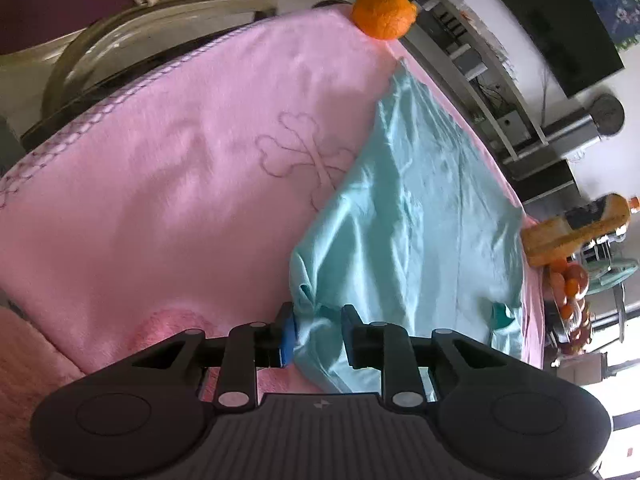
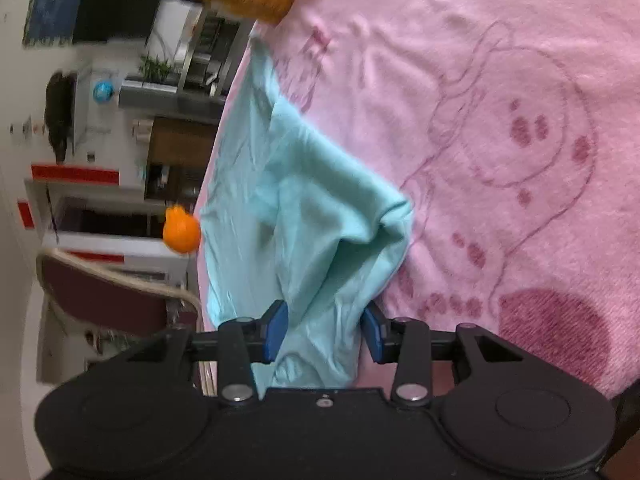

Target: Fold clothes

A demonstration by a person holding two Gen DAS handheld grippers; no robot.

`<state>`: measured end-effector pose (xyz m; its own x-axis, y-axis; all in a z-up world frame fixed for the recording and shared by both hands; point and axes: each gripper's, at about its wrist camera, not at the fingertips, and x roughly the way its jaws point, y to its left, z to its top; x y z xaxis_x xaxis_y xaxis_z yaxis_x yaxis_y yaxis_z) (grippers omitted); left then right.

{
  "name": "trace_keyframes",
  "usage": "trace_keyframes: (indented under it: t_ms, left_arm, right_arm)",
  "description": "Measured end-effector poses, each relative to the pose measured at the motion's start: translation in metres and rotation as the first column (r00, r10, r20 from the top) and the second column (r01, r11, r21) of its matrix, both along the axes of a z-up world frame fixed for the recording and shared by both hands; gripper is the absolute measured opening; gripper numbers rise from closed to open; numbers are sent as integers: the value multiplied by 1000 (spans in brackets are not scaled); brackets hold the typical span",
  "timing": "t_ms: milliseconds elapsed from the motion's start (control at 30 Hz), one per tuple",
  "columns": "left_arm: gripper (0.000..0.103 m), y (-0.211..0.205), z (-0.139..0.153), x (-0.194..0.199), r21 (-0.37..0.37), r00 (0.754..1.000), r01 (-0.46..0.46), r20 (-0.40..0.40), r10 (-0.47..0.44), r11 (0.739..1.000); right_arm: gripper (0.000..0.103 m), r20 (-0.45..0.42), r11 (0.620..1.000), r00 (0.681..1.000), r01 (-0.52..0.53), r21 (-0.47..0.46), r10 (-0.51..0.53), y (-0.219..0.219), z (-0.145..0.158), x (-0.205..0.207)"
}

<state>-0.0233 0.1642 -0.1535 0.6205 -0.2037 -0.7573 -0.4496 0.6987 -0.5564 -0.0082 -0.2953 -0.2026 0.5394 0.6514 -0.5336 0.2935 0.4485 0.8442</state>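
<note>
On pink blanket (image 1: 168, 200), both grippers, left (image 1: 318, 336) & right (image 2: 324, 332), jaws part-open w/ teal garment (image 1: 420, 220) cloth between; grip unclear.

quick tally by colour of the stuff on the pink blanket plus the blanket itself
Pink: 1, the blanket
Light blue: 1, the garment, with cloth between the jaws of the left gripper and the right gripper
Orange: 1, the orange fruit at the blanket's edge
Total: 3
</note>
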Motion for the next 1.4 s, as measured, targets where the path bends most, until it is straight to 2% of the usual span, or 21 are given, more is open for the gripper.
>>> trace_keyframes:
  t_ms: [67, 100, 200, 233, 333, 467, 567, 600, 633, 667, 733, 800, 900, 967, 1000, 1100, 1133, 1233, 1267, 1300, 1400]
  left_arm:
    - [13, -3, 0, 1, 31, 1000, 1, -9, -1, 1000]
    - [7, -4, 0, 1, 44, 1000, -3, -14, 4, 999]
    - [4, 0, -1, 0, 51, 1000, -19, -18, 20, 999]
    - [3, 0, -1, -1, 55, 999, -24, -20, 25, 998]
    - [2, 3, 10, -6, 56, 999, -32, -1, 33, 998]
    - [3, 5, 24, -12, 43, 999, -33, 22, 32, 999]
    - [7, -2, 21, -8, 151, 998, -7, -67, 18, 989]
    - [7, -4, 19, -7, 199, 994, -1, -105, 22, 980]
    - [7, -5, 18, -9, 246, 990, -1, -134, 34, 969]
    - [7, -6, 20, -12, 282, 989, -1, -141, 43, 960]
    - [8, -11, 32, -15, 341, 995, -8, -95, 43, 940]
    - [9, -17, 43, -17, 393, 998, -7, -48, 28, 920]
    - [18, -37, 49, -2, 406, 993, 97, 26, -118, 908]
    - [25, -50, 36, 15, 382, 976, 195, 16, -218, 903]
    - [23, -54, 28, 21, 382, 971, 223, -7, -239, 897]
    - [18, -58, 11, 23, 421, 958, 283, -91, -270, 862]
    - [19, -59, 12, 20, 447, 952, 304, -127, -277, 841]
    - [15, -51, 15, 14, 444, 947, 320, -173, -270, 837]
    - [11, -48, 18, 15, 441, 947, 319, -174, -269, 839]
    - [10, -46, 23, 17, 449, 950, 312, -162, -268, 837]
    - [11, -45, 55, 32, 491, 957, 280, -74, -280, 825]
  right_arm:
    - [34, -2, 1000, 1000, -13, 1, 13, 1, -1, 0]
    - [27, 0, 999, 1000, -31, -27, 31, 4, 0, 0]
    - [5, 6, 993, 999, -37, -116, 38, 7, 3, 0]
    - [2, 8, 990, 999, -35, -139, 36, 7, 4, 0]
    - [2, 31, 980, 999, -18, -199, 25, 8, 14, -3]
    - [2, 93, 977, 995, -4, -214, 25, 9, 37, -10]
    - [7, 39, 957, 997, -51, -284, 65, 15, 38, -7]
    - [12, 21, 949, 997, -67, -307, 77, 18, 39, -6]
    - [23, 2, 941, 996, -84, -329, 90, 20, 39, -5]
    - [25, -17, 931, 995, -101, -350, 101, 22, 39, -4]
    - [25, -34, 911, 993, -115, -396, 110, 23, 46, -7]
    - [25, 15, 902, 993, -103, -418, 120, 22, 63, -11]
    - [12, 39, 903, 993, -88, -420, 115, 16, 70, -10]
    - [12, 38, 906, 994, -80, -415, 105, 11, 71, -7]
    - [12, 38, 908, 994, -76, -412, 101, 8, 72, -6]
    - [13, 38, 913, 996, -64, -404, 86, 1, 73, -2]
    - [0, 38, 914, 996, -60, -401, 82, -2, 73, -1]
    - [0, 37, 919, 997, -47, -392, 67, -9, 75, 3]
    - [1, 37, 920, 997, -43, -389, 62, -12, 75, 4]
    - [8, 37, 921, 998, -39, -387, 58, -14, 75, 5]
    - [10, 45, 923, 998, -27, -383, 48, -19, 80, 11]
